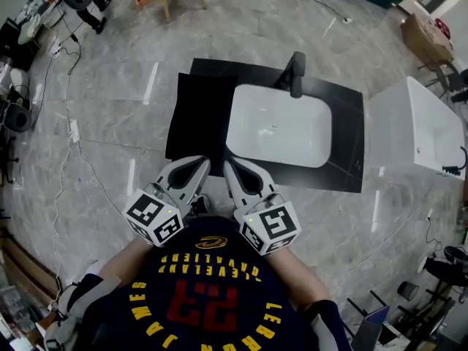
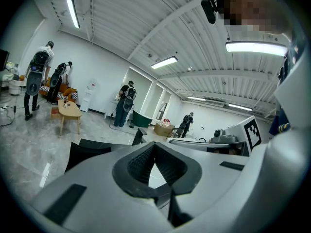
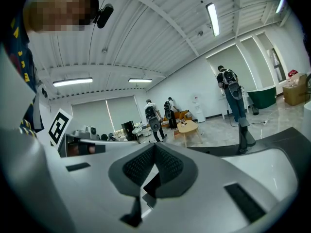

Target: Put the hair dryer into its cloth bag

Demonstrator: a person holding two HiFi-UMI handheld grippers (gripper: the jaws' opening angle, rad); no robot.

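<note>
Jaws of left gripper [image 1: 199,165] and right gripper [image 1: 231,168] were pressed together, empty; sink [image 1: 278,126] was seen at twelve o'clock

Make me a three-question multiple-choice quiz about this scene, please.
1. Where does the faucet stand? A) at the basin's far rim B) on the floor C) in a gripper
2. What colour is the basin? A) black B) white C) red
3. How are the left gripper and right gripper? A) both shut, empty B) both open C) holding a cup
Answers: 1A, it rises behind the basin; 2B, white against the black countertop; 3A, pads meet with nothing between.
</note>
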